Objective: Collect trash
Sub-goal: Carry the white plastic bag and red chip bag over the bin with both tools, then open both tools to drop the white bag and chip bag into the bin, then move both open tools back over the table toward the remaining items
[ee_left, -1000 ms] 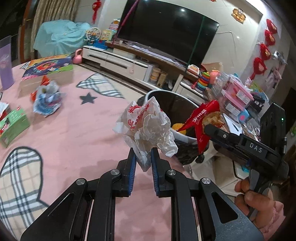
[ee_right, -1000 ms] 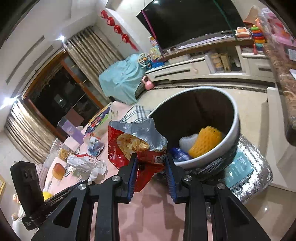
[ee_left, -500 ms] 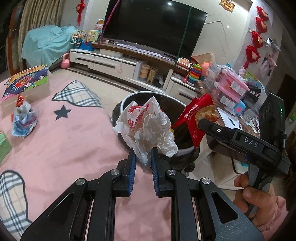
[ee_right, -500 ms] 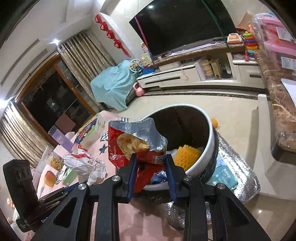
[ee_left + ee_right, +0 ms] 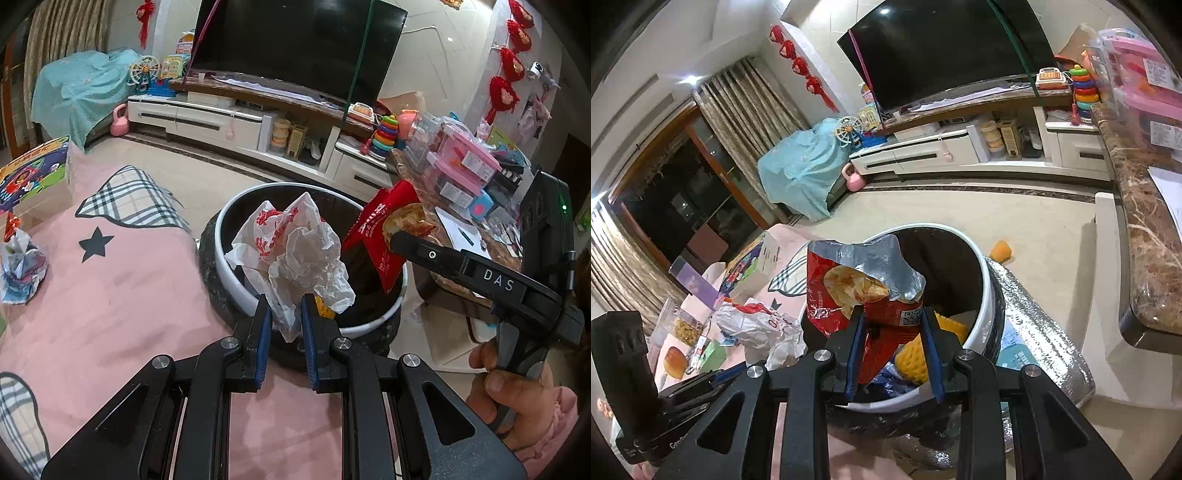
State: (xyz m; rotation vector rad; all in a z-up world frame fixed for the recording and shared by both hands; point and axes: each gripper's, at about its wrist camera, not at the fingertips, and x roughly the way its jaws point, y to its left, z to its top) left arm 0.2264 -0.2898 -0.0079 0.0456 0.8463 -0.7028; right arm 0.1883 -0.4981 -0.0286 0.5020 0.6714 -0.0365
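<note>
My left gripper (image 5: 284, 314) is shut on a crumpled white paper bag with red print (image 5: 295, 251), held above the near rim of the round white-rimmed trash bin (image 5: 236, 273). My right gripper (image 5: 892, 328) is shut on a torn red chip bag with a silver lining (image 5: 864, 280), also held over the trash bin (image 5: 982, 280). In the left wrist view the chip bag (image 5: 384, 229) hangs over the bin's right side from the right gripper (image 5: 402, 240). In the right wrist view the paper bag (image 5: 757, 325) sits at lower left. Yellow foam netting (image 5: 912, 354) lies inside the bin.
A pink tablecloth with plaid and star patches (image 5: 110, 288) covers the table. On it lie a crumpled blue-white wrapper (image 5: 20, 266) and a picture-book box (image 5: 33, 173). A marble counter (image 5: 1145, 236) with pink boxes stands right. A TV cabinet (image 5: 236, 118) lines the far wall.
Both grippers moved toward the bin with their trash; the bin now lies directly under the paper bag and the chip bag. The wrapper on the cloth slid left in view.
</note>
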